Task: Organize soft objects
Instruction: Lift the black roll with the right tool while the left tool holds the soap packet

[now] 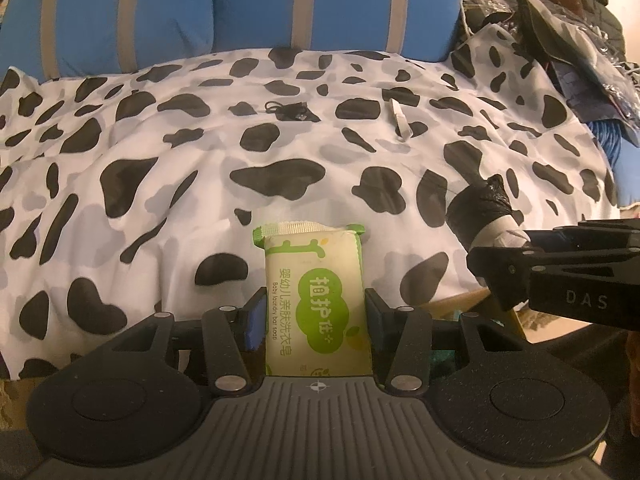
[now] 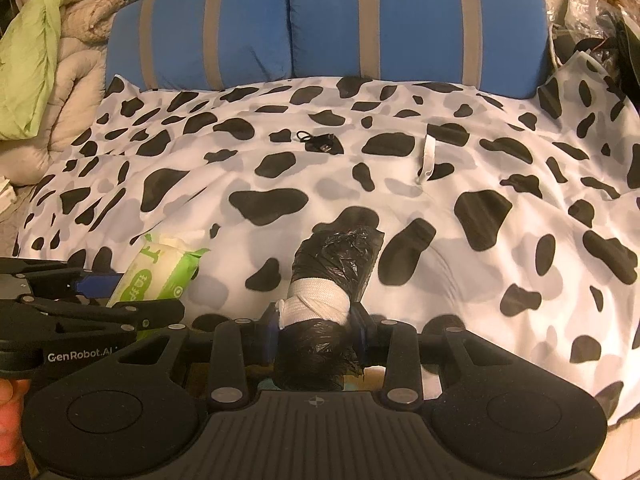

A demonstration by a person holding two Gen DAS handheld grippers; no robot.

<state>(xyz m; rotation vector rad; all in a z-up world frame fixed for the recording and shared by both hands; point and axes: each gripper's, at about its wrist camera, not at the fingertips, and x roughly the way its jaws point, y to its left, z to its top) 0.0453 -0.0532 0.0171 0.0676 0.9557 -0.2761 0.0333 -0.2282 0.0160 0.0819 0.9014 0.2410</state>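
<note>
Two items were in transit above the cow-print blanket [image 1: 200, 184], one per gripper.

Left wrist view: the left gripper [image 1: 316, 316] was clamped on a green-and-cream soap packet [image 1: 316, 292], its blue pads pressed to the packet's long sides, with the sealed end pointing away over the blanket. The right gripper [image 1: 500, 252] entered just right of the packet, carrying a black plastic bundle [image 1: 480, 208] bound with a white band. Farther across the blanket lay a small black cable [image 1: 288, 111] and, to its right, a white strip [image 1: 400, 120]. Blue pillows [image 1: 240, 8] lined the blanket's far edge.

Right wrist view: the right gripper [image 2: 318, 332] was closed narrowly on the black plastic bundle [image 2: 336, 264], gripping just below its white band [image 2: 316, 296]. The left gripper [image 2: 96, 300] and soap packet [image 2: 160, 268] sat just left of the bundle. A pale quilt [image 2: 48, 60] was heaped off the blanket's left edge.

Step, as judged: both objects were held and being carried; neither was yet placed. The next move likely called for choosing a spot on the blanket, lowering each item until supported, then releasing, with the two grippers kept apart.
</note>
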